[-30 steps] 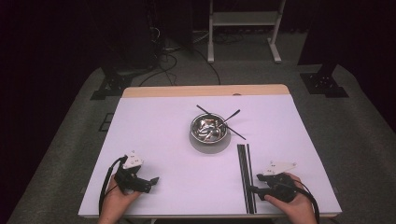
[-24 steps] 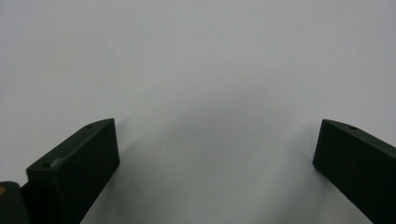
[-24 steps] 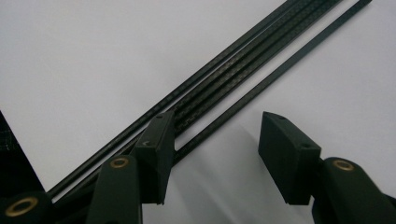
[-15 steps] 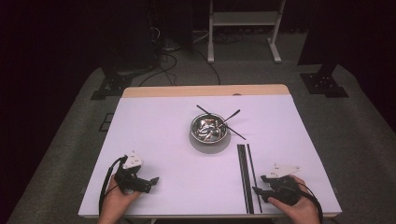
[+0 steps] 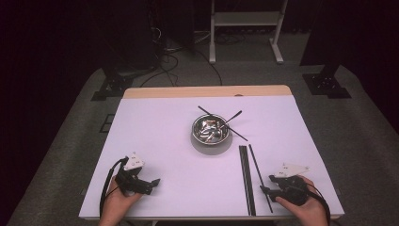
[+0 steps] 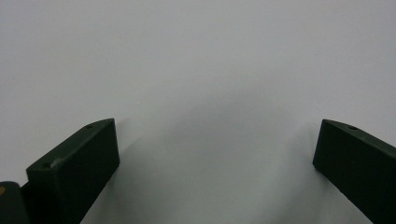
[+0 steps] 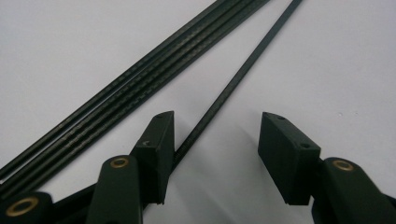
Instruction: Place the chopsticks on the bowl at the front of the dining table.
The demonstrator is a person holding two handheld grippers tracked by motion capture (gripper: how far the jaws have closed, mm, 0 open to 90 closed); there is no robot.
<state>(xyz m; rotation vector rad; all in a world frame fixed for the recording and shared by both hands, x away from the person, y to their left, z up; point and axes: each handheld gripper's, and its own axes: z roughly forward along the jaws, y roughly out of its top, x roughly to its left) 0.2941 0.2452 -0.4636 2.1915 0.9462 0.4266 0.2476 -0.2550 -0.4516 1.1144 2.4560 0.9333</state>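
A: Chopsticks, then. Where are they lying?

B: On the white table [image 5: 160, 141], toward its near right corner. A tight bundle of chopsticks [image 5: 245, 176] lies side by side, and a single chopstick [image 5: 259, 175] lies just to the right of them, angled slightly away. More sticks rest crossed over the steel bowl [image 5: 211, 131] farther back, which seems to have some small metal pieces in it — too small to tell what.

A: And the right gripper [image 7: 215, 149]?

B: Its jaws stand apart with nothing between the pads. The single chopstick [image 7: 233, 81] runs in between them, close beside the left jaw — whether it touches, I cannot tell.

A: The left gripper [image 6: 215, 154]?

B: Spread wide over bare table, holding nothing, well apart from the work.

A: How will the stick handle?

B: I judge it light, stiff and thin, with a smooth dark surface that could roll or slip. It lies flat on the table, so the pads must come low on either side. A hold near the ridged end by the jaws looks safest; a grip at the far tip would likely let it swing.
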